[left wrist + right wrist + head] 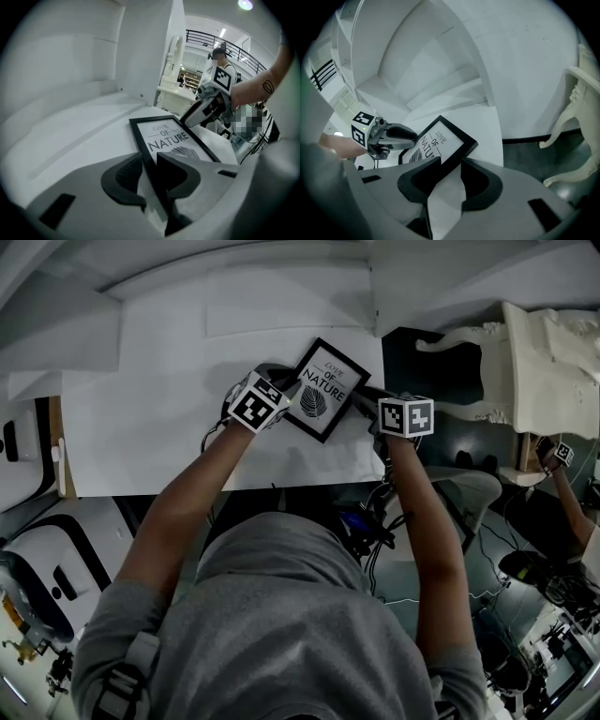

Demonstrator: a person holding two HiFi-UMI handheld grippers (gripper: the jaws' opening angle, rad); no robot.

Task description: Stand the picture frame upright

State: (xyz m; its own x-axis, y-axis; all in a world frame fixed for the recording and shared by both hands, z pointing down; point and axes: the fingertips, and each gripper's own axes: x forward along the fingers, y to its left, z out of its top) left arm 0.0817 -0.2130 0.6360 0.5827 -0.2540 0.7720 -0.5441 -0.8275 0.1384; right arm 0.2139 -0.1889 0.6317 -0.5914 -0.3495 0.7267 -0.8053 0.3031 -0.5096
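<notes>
Left hand-held gripper pinches the picture frame by the black edge at its 9 o'clock side. Right hand-held gripper, jaws spread, sits at its 3 o'clock corner. The frame rests face up on the white table, at 12 o'clock ahead.

Matt black frame, smooth white tabletop
</notes>
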